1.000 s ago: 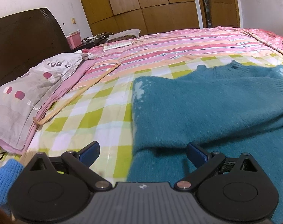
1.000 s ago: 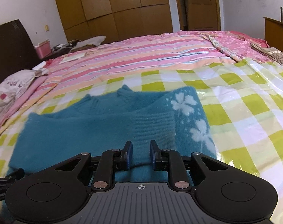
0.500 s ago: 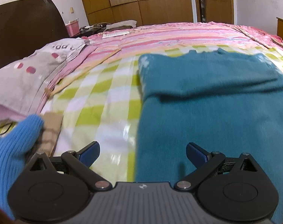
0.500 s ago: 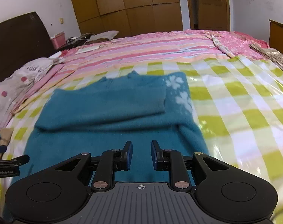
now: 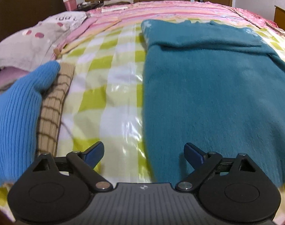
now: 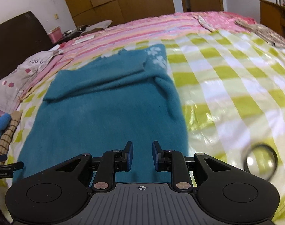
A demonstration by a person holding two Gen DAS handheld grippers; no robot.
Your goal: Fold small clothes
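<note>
A teal fuzzy sweater [image 5: 217,93] lies flat on the checked sheet, both sleeves folded across its chest and white flowers at the shoulders. My left gripper [image 5: 144,151] hovers over the sweater's near left edge. Its jaws are wide and closing, with only that edge and the sheet showing below them. In the right wrist view the sweater [image 6: 105,112] fills the middle, and my right gripper [image 6: 142,147] hangs above its near hem. The right jaws stand a narrow gap apart with nothing pinched between them.
A blue knitted garment [image 5: 16,112] and a tan checked one [image 5: 54,108] lie left of the sweater. A grey pillow [image 5: 29,43] rests by the dark headboard [image 5: 26,5]. A black-rimmed round object [image 6: 260,161] sits on the glossy green-checked sheet [image 6: 227,93], right of the sweater.
Both grippers have drawn back from the folded sleeves toward the sweater's near hem. The blue and tan garments have come into the left wrist view.
</note>
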